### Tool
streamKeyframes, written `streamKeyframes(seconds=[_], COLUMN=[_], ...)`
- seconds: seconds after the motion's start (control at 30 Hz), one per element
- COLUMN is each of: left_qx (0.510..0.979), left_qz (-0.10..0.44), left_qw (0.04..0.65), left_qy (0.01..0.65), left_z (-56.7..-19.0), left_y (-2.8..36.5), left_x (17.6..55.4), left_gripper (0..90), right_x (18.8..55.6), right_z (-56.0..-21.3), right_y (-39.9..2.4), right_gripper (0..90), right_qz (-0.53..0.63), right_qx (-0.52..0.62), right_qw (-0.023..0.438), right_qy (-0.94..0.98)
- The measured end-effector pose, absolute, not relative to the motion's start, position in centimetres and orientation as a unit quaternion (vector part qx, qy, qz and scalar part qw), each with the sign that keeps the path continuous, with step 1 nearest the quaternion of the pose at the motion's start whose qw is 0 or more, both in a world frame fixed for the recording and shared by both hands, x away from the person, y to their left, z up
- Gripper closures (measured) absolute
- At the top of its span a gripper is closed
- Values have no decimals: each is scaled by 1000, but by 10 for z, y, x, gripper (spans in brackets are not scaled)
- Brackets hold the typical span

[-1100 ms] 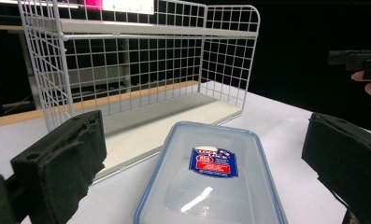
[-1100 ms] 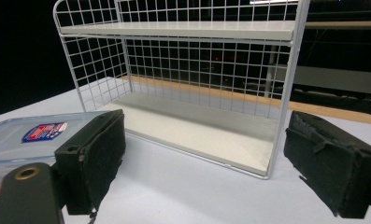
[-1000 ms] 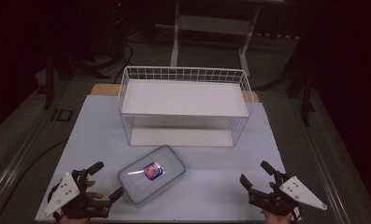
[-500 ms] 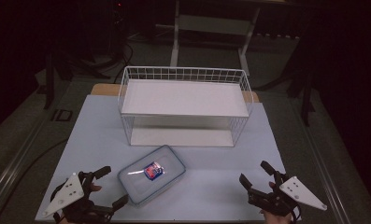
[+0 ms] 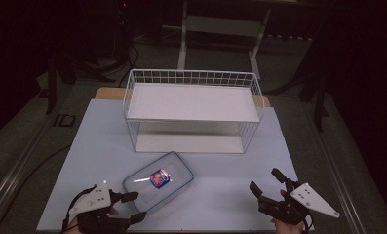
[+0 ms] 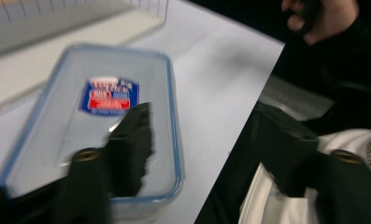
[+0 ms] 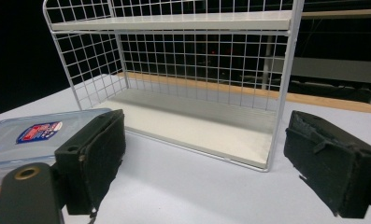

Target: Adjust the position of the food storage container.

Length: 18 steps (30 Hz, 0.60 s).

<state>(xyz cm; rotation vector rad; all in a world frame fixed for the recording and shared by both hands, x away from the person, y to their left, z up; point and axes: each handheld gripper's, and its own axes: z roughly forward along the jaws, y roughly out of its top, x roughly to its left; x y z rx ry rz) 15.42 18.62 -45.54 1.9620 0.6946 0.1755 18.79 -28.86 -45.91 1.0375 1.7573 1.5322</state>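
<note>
Your left claw [image 5: 131, 206] has slid rightward along the near edge of the surface [image 5: 215, 180] and now sits just beside the near-left corner of the clear container [image 5: 158, 180]; your right claw [image 5: 266, 186] has barely shifted from its spot near the right front corner.

Your left claw is spread wide and grips nothing. In the left gripper view one jaw lies across the container's blue-rimmed lid [image 6: 103, 116], while the other hangs off past the edge of the surface; that view is blurred, so whether the jaw touches the lid cannot be told.

Your right claw is also wide open and empty. In the right gripper view its jaws frame the white wire rack [image 7: 188, 79], with the container [image 7: 33, 135] showing beside one jaw.

The container lies flat on the surface, turned at an angle, in front of the rack [image 5: 193, 109] and apart from it, with a red and blue label [image 5: 160, 177] on its lid. The rack stands upright at the middle of the surface, both its shelves bare.
</note>
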Motion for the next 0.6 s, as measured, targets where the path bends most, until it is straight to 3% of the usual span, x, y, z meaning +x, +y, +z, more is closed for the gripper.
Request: streamKeyframes(seconds=[0.07, 0.1, 0.17, 0.4, 0.6], left_qx=[820, 824, 835, 862, 874], left_qz=[58, 53, 40, 18, 34], left_qw=[492, 483, 467, 417, 386], left_qy=[285, 291, 288, 287, 292], left_z=[-459, -460, -463, -478, -484], left_y=[183, 181, 177, 161, 150], left_x=[155, 156, 158, 159, 158], left_gripper=[449, 563, 644, 866, 890], right_x=[188, 188, 189, 189, 190], right_z=[-459, -459, -460, -460, -460], right_y=[-288, -289, -289, -289, -289], right_gripper=[125, 125, 125, 125, 125], right_qz=[575, 574, 575, 575, 576], right_qx=[389, 389, 390, 388, 389], right_qw=[291, 291, 289, 287, 284], right_qy=[659, 659, 659, 660, 660])
